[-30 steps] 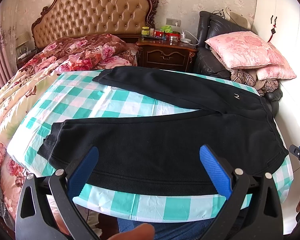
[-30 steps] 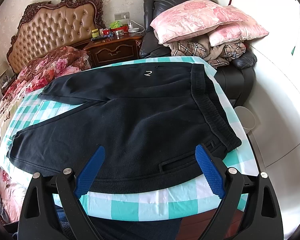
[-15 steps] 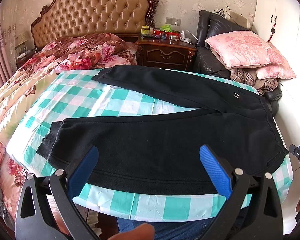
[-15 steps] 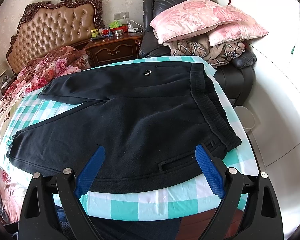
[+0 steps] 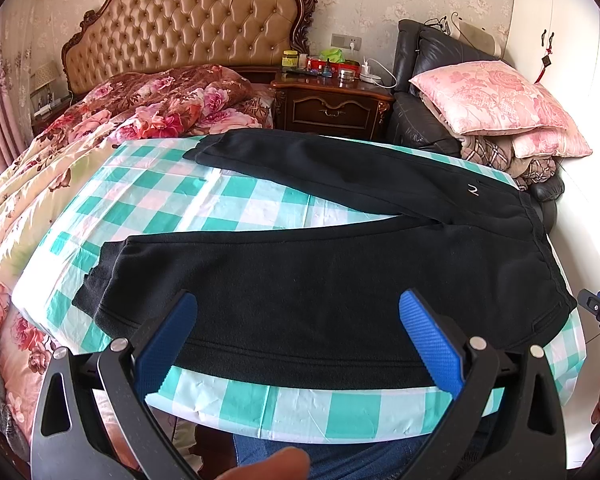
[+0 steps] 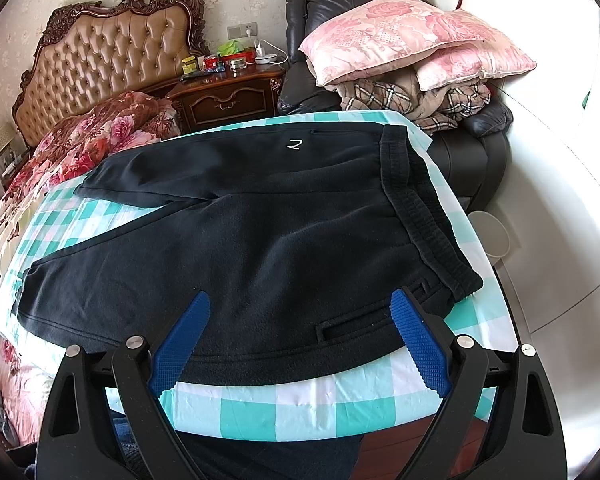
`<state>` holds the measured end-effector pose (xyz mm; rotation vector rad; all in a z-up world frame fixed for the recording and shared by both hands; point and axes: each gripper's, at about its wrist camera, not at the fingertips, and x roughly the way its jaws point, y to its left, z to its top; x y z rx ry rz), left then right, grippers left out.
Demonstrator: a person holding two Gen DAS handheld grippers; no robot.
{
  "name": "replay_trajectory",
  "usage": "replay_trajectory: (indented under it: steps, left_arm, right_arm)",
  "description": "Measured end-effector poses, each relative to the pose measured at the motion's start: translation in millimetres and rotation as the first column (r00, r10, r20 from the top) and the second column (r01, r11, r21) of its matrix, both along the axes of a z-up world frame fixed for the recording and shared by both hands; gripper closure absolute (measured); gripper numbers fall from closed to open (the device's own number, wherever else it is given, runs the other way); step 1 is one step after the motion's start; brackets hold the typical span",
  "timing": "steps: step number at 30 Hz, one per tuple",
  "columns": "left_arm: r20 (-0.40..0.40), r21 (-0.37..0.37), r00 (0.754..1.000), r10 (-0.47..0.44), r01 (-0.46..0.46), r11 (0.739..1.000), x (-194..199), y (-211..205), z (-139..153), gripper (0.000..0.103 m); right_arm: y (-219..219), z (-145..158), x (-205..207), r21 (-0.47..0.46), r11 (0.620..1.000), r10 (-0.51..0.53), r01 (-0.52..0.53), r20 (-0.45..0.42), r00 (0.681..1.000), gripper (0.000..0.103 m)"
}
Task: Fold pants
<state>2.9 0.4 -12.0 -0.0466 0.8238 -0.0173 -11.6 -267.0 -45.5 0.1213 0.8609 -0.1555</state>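
Observation:
Black fleece pants (image 5: 320, 276) (image 6: 260, 248) lie flat on a table with a teal and white checked cloth (image 5: 204, 204) (image 6: 300, 408). The legs spread apart toward the left and the waistband (image 6: 420, 208) sits at the right. A small white logo (image 6: 295, 144) marks the far leg near the waist. My left gripper (image 5: 298, 300) hovers open above the near leg's lower hem side. My right gripper (image 6: 300, 300) hangs open above the near hip, by a pocket slit (image 6: 356, 326). Neither holds anything.
A bed with a floral quilt (image 5: 100, 128) and tufted headboard (image 5: 188, 28) lies left of the table. Behind stand a dark wood nightstand (image 5: 332, 100) with small items and a black armchair (image 6: 472, 148) piled with pink pillows (image 6: 400, 36). A white bin (image 6: 492, 236) is at right.

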Motion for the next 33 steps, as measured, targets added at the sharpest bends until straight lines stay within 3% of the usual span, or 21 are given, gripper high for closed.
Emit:
replay_trajectory:
  steps: [11,15,18,20,24,26,28,33]
  left_arm:
    - [-0.003,-0.004,1.000,-0.001,0.001,1.000,0,-1,-4,0.002]
    - [0.002,-0.079,0.999,-0.035,0.035,0.996,5,-6,-17,0.002]
    - [0.026,-0.171,0.992,-0.124,0.127,0.977,9,-17,-25,0.002]
    - [0.041,-0.202,0.986,-0.162,0.167,0.965,10,-25,-28,0.002]
    - [0.022,-0.251,0.972,-0.234,0.232,0.940,18,-40,-37,0.002]
    - [-0.010,-0.304,0.953,-0.304,0.287,0.908,27,-48,-46,0.002]
    - [-0.027,-0.344,0.944,-0.328,0.300,0.890,36,-51,-54,0.002]
    - [-0.072,-0.348,0.942,-0.328,0.285,0.893,58,-53,-72,0.002]
  right_arm:
    - [-2,-6,0,-0.001,1.000,-0.002,0.002,-0.003,1.000,0.014]
    - [-21,-6,15,0.044,0.999,-0.009,0.007,0.029,1.000,0.014]
    - [-67,-2,54,0.067,0.994,-0.090,0.088,0.030,0.996,0.014]
    - [-113,-4,91,0.090,0.983,-0.160,0.161,-0.016,0.987,0.014]
    - [-184,-14,166,0.135,0.969,-0.194,0.207,-0.097,0.976,0.013]
    - [-209,-23,205,0.127,0.968,-0.200,0.217,-0.136,0.970,0.013]
    - [-219,-30,230,0.147,0.966,-0.188,0.211,-0.155,0.970,0.013]
    - [-228,-60,297,0.181,0.973,-0.104,0.141,-0.197,0.975,0.013]
